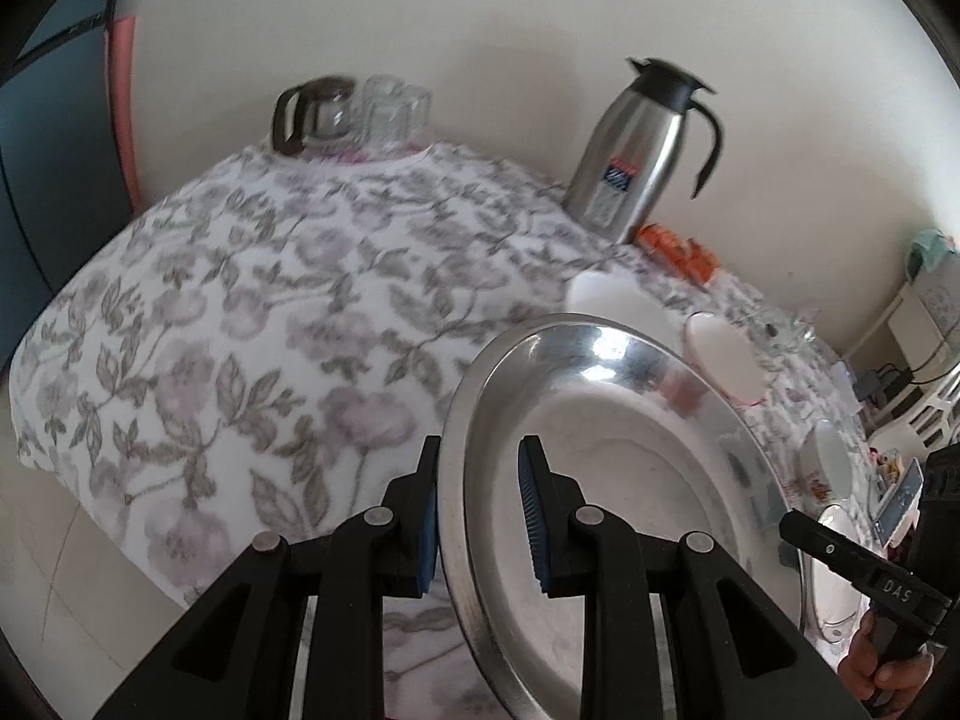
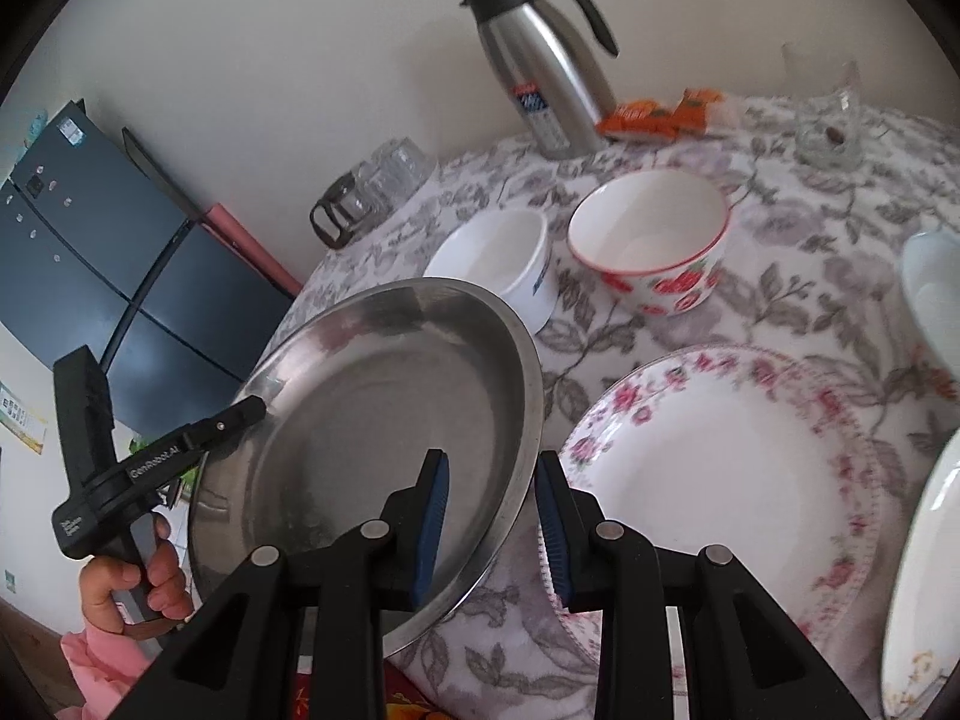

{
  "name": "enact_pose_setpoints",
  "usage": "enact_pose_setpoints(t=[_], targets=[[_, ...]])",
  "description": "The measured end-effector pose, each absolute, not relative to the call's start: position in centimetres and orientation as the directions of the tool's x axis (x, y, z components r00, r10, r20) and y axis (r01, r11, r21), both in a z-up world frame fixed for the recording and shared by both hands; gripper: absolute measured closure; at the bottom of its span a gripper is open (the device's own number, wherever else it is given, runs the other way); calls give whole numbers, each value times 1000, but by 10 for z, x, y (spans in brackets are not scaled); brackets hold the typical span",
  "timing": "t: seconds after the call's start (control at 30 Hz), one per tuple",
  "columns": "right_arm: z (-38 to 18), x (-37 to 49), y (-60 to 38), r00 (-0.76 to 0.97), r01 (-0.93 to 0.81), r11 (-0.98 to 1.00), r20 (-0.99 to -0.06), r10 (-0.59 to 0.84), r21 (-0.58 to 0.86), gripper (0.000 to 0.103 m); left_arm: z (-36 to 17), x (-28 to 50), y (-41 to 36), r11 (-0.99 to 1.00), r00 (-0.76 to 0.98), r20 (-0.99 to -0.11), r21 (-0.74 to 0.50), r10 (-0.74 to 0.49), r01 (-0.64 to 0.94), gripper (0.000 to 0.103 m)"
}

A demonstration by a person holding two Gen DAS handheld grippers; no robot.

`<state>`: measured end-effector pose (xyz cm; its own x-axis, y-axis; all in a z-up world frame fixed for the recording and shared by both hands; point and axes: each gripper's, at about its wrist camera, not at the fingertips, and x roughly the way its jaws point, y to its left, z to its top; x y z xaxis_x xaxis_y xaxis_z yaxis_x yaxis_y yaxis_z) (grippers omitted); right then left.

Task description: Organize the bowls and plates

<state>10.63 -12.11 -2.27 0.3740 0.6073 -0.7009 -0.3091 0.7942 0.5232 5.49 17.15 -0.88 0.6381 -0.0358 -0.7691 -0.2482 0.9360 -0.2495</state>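
Note:
A steel plate (image 1: pixel 624 456) is held up above the floral tablecloth, tilted. My left gripper (image 1: pixel 480 516) straddles its left rim, jaws apart with a gap on the inner side. My right gripper (image 2: pixel 492 516) straddles the opposite rim of the plate (image 2: pixel 372 420), jaws also apart around it. The left gripper shows in the right wrist view (image 2: pixel 252 408) at the plate's far edge. A floral plate (image 2: pixel 720 480) lies on the cloth to the right, with a white bowl (image 2: pixel 498 264) and a strawberry bowl (image 2: pixel 654 246) behind.
A steel thermos jug (image 2: pixel 540 72) and orange packets (image 2: pixel 654 111) stand at the back. A glass pot with upturned glasses (image 1: pixel 354 114) sits at the far left corner. Another white plate (image 2: pixel 924 570) and bowl (image 2: pixel 936 294) lie at the right. A dark fridge (image 2: pixel 102 252) stands beyond the table.

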Motion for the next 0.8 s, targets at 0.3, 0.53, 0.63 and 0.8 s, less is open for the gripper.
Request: enact_pose_setpoints(t=[0.3,0.53,0.63,0.8], targets=[[15,95,-170,514,-271,818,-642,569,508,71,20,67,125,948,670,-738,-267,-85,-174,78],[25,89,-214,588,-193,833,-619,521,518,71,26,80,81,957,660,-740,-268,-132,-108,78],[27,83,-233,619,-151,842,-614,489,518,71,23,87,64,957,642,-750,-275,-157,-87,78],[25,77,-256,649,-88,861,-627,432,502,71,16,97,34,959,608,-774,-275,-178,-69,78]])
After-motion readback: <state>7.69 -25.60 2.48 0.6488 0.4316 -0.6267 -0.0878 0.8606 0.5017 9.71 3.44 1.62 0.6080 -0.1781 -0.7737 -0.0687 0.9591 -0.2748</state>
